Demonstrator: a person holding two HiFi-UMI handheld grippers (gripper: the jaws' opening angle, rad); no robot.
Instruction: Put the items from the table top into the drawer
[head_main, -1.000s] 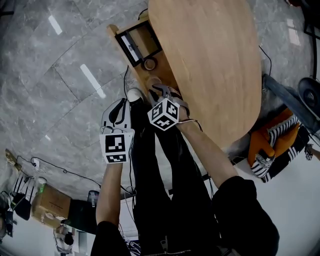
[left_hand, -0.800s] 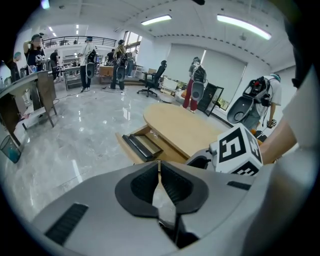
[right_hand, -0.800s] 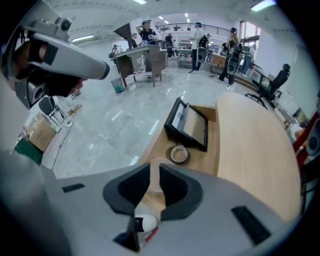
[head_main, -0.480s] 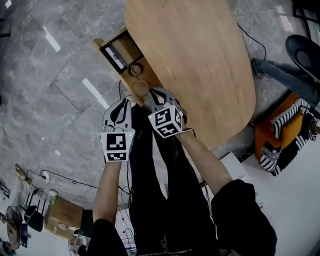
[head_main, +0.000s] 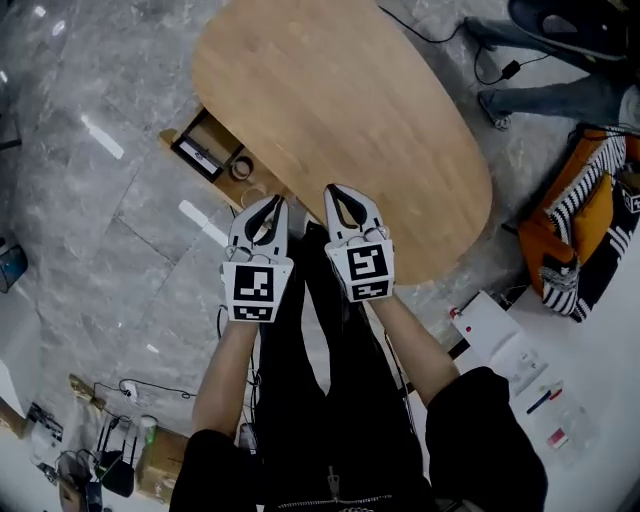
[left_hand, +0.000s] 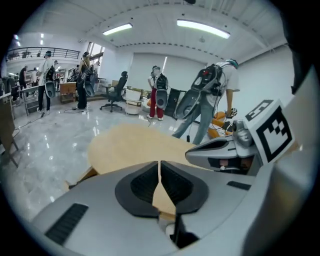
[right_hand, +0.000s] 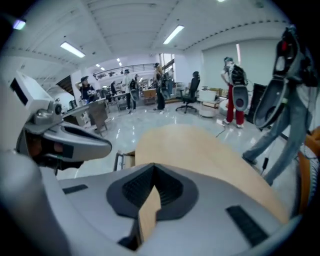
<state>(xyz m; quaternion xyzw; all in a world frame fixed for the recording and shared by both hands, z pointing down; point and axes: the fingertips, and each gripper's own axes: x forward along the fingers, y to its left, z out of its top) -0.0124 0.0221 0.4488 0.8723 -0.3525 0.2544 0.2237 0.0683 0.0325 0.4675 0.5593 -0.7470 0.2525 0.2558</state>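
Black sleeves (head_main: 470, 420) and black trousers (head_main: 320, 400) of the person fill the bottom of the head view, and both bare forearms reach up toward the middle of the frame. The left gripper (head_main: 270, 207) and the right gripper (head_main: 340, 195) are side by side there, near each other but apart, each with its marker cube (head_main: 257, 290) toward the camera and its tips at the lower edge of the worktop (head_main: 350, 110). In the left gripper view the two dark pads meet at their tips and nothing is between them, so this gripper is closed and empty. In the right gripper view the jaws have just been closing and now are together, also with nothing between them. Beyond the tips lies the oval wooden worktop. At its left edge, in the upper left of the head view, the drawer (head_main: 214, 128) is pulled out. Inside it lie a black-framed flat item (head_main: 197, 156) and, just beside it, a ring-shaped item (head_main: 240, 167). Around the worktop is a grey marble floor (head_main: 100, 220), and an orange and striped cloth (head_main: 585, 230) is at the right edge. Far behind, both gripper views show several people (left_hand: 159, 97) standing in a bright hall, and an office chair (left_hand: 116, 92).
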